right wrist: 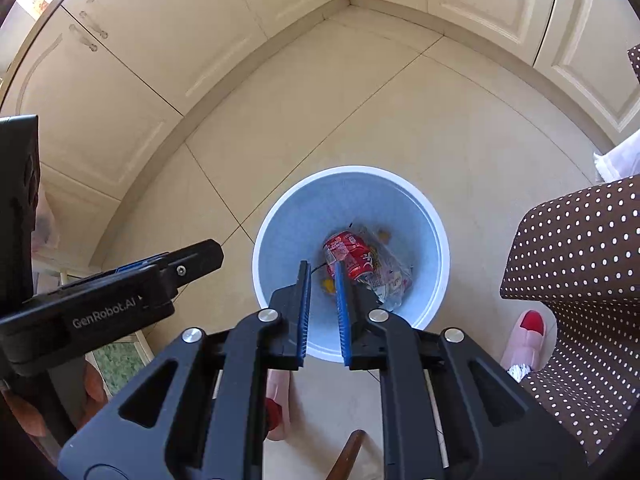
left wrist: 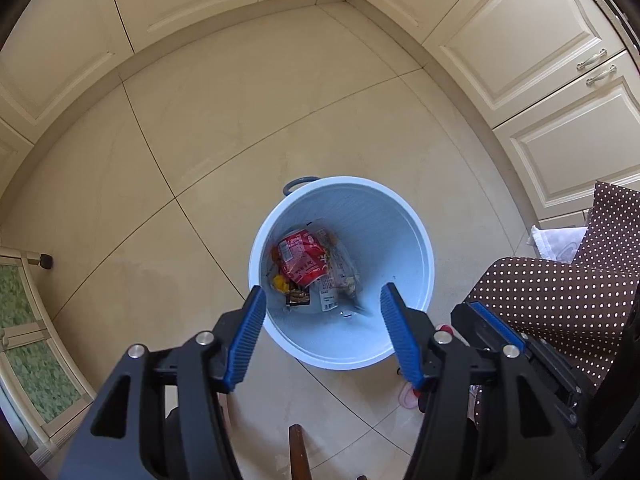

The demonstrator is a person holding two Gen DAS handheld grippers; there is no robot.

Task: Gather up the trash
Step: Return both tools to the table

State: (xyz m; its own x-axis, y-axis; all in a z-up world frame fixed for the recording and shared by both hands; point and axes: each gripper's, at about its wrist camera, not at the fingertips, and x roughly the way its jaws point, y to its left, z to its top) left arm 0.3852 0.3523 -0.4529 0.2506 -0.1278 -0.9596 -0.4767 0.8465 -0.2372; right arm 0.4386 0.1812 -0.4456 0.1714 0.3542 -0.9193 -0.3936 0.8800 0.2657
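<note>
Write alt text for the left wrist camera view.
The left gripper, jaws open and empty, hangs over a pale blue trash bin on a tiled floor. A red can and wrappers lie inside.

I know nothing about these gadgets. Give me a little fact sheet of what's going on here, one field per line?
place: tiled floor in a corner of cream cabinets
bin: white bin, open top, standing on the floor
in the bin: red can, clear plastic wrapper, some small yellow and dark scraps
left gripper: open, nothing between its fingers, above the bin
right gripper: nearly closed, holding nothing, above the bin
nearby: brown dotted cloth
</note>
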